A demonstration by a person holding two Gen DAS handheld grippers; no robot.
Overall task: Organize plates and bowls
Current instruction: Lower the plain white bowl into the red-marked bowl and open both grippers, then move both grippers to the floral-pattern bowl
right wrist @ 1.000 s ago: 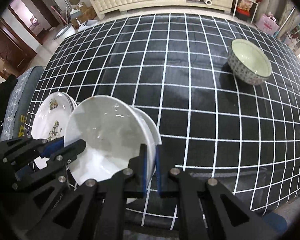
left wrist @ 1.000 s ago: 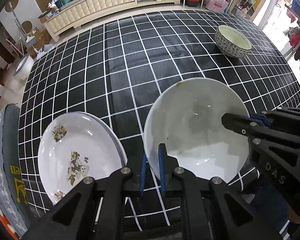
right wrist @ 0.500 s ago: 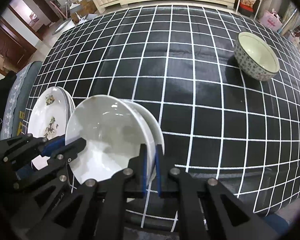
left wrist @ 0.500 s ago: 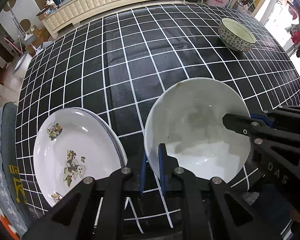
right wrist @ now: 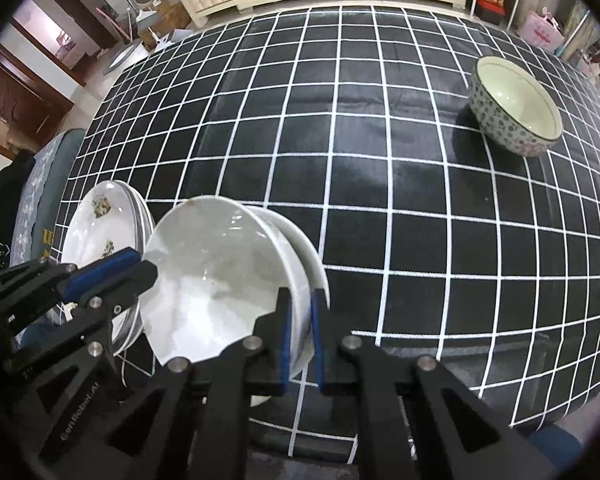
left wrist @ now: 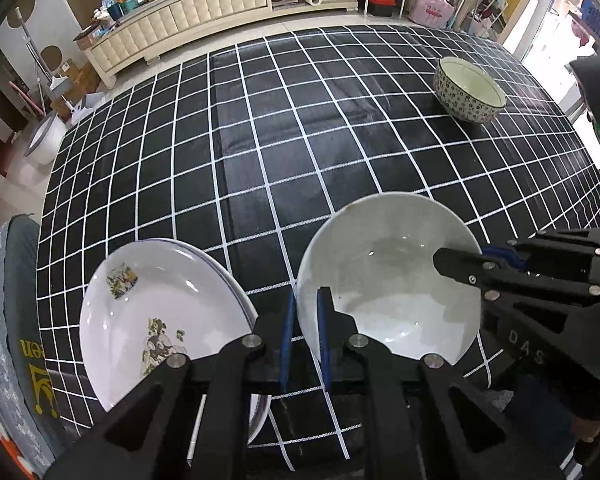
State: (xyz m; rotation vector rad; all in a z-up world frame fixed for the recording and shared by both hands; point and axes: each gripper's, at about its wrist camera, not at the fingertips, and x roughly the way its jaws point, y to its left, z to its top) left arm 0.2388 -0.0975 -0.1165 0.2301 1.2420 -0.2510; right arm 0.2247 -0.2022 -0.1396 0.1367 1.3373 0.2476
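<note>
In the left wrist view, the left gripper [left wrist: 303,320] stays clamped on the near rim of the white bowl [left wrist: 388,284] at 6 o'clock, while the patterned bowl [left wrist: 469,95] has slid lower, at 1 o'clock. In the right wrist view, the right gripper [right wrist: 298,320] pinches the same white bowl [right wrist: 216,280], now raised above the checked tablecloth [right wrist: 340,168], with the stacked plates [right wrist: 100,220] at 9 o'clock.

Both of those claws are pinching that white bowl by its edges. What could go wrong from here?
The left gripper and right gripper each pinch only the thin rim of the white bowl, so it might slip or tilt out. It appears to be two nested bowls in the right view; the outer one could drop free. The plate stack sits right beside it, near the table edge, so a sideways swing could knock it.
</note>
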